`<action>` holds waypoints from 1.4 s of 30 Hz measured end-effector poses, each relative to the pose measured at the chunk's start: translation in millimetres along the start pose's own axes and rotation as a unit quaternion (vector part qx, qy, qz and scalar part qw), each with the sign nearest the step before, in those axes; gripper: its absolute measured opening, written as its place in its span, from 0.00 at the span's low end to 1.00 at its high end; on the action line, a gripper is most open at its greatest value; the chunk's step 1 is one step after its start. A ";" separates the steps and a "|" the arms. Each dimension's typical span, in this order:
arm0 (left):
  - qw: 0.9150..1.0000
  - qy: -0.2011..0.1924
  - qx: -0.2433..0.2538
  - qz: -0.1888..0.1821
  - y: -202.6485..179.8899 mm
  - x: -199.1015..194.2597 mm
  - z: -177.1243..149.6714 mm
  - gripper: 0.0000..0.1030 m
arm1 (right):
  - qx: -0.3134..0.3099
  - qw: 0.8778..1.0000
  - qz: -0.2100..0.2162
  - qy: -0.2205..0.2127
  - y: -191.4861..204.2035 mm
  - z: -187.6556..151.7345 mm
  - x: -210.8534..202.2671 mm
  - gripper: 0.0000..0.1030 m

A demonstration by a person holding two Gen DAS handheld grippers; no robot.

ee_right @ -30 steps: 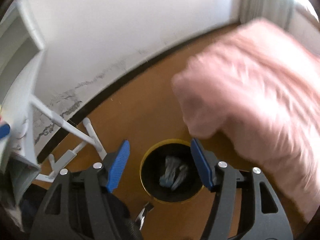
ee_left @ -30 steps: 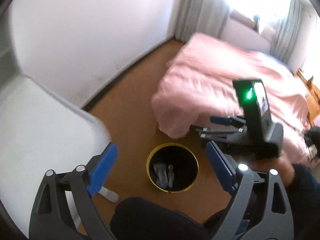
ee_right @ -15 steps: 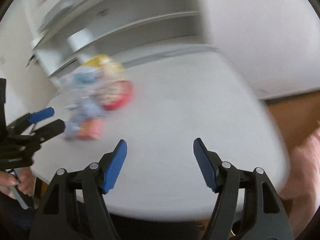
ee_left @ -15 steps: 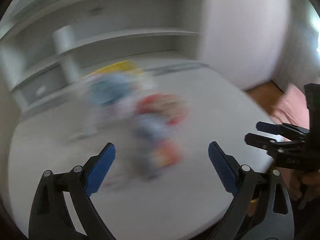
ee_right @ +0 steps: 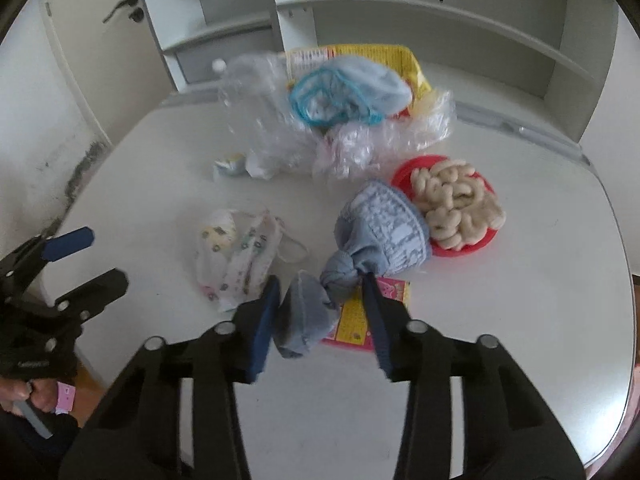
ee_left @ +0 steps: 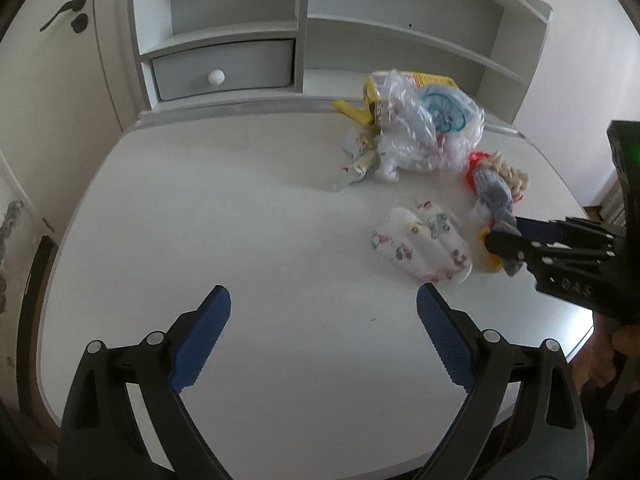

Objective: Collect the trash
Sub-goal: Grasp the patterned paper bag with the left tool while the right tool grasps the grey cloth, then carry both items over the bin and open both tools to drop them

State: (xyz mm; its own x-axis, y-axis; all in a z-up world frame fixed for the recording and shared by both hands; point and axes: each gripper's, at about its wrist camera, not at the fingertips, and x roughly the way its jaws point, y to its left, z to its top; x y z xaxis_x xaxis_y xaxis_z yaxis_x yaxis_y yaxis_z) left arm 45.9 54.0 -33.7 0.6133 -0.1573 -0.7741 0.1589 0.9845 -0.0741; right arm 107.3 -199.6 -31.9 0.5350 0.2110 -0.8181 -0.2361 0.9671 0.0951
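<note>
Down onto the white table now, with trash heaped toward the far right side. Right in the action with the right gripper: jaws just closed in, now clenched on the tail end of a knotted grey-blue sock, blue pads pinching the fabric from both sides. Same grip seen from the left wrist camera, out at the right edge of that view. Lying on the table, that sock, fat end resting against a red plate piled with pale puffed snacks, and tail end lying over a pink and yellow wrapper.

Just left of the sock, touching nothing, a small patterned pouch. Farther back, a crumpled clear plastic bag stuffed with something light blue, leaning on a yellow packet. Beside the bag's left edge, a small crumpled wrapper.

Over to the left gripper: released, jaws spread wide, hovering above a bare stretch of table with nothing between the pads. Well apart from the pouch and the rest of the pile. Gripped from below by a hand, low in the corner of the right wrist view.

Behind it all, a white shelf unit standing on the table's back edge, with a grey drawer and its round white knob.
</note>
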 end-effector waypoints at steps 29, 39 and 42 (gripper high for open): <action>0.997 -0.008 0.079 -0.019 -97.9 34.1 47.3 0.30 | 0.157 0.981 -0.072 -0.093 -157.4 -86.6 -111.1 0.20; 0.960 -0.021 0.210 -0.185 -277.1 24.4 37.8 0.30 | 0.316 0.927 -0.180 -0.088 -278.2 -214.8 -157.8 0.20; 0.936 -0.006 0.258 -0.238 -345.0 26.2 16.0 0.30 | 0.358 0.908 -0.205 -0.076 -306.4 -256.1 -165.3 0.20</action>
State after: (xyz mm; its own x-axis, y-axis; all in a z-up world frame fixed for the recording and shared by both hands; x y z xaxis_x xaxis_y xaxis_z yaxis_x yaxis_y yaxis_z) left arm 19.6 -291.0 -18.4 0.3861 -0.5732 -0.7228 0.7672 0.6346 -0.0934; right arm -116.6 -567.2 -71.0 0.5770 -0.2234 -0.7856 0.5675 0.8014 0.1889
